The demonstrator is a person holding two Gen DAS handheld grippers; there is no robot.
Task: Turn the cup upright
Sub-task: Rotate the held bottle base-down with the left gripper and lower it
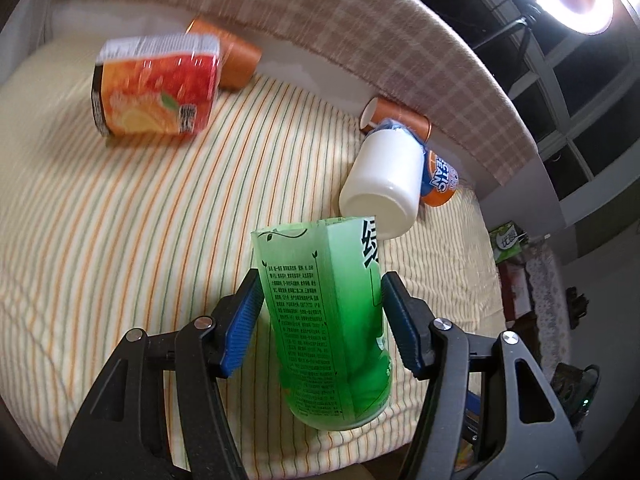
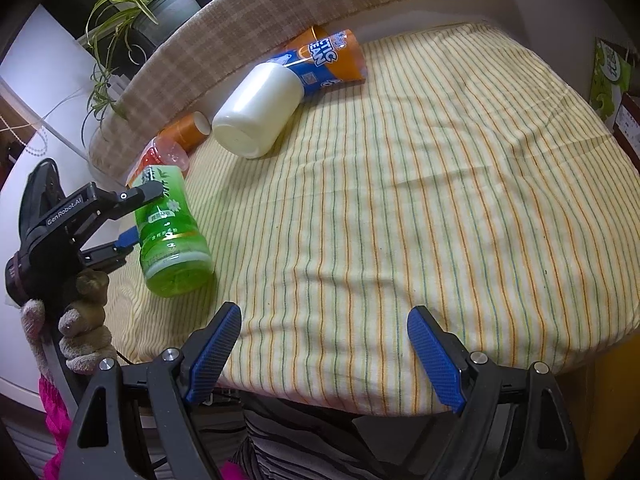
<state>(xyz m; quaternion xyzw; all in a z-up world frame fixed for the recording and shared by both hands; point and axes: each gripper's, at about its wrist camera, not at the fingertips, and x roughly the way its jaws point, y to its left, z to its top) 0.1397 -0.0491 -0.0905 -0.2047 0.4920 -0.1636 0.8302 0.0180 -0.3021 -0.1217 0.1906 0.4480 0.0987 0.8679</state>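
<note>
Here the left tongs (image 1: 322, 320) are clamped on the green cup (image 1: 332, 320), their blue pads (image 1: 242, 328) pressed against either side of its printed wrapper. From the right wrist view the green cup (image 2: 170, 232) is tilted, its wide end toward the camera and low over the striped cloth (image 2: 400, 200) that covers the surface; whether that end touches the cloth I cannot tell. The left tongs (image 2: 138, 216) reach it from the side, held by a gloved hand (image 2: 76, 320). The right tongs (image 2: 324, 344) stand apart with nothing between them, near the front edge of the cloth and well apart from the cup. Farther back a white jar (image 1: 384, 184) lies on its side, touching an orange-and-blue cup (image 1: 438, 182) that also lies down, with a plain orange cup (image 1: 396, 118) just behind against the checked cushion (image 1: 360, 40). At the far left of the left wrist view an orange-labelled container (image 1: 156, 88) lies tipped over, blurred, beside another orange cup (image 1: 232, 56). A potted plant (image 2: 160, 4) stands beyond the cushion.
</note>
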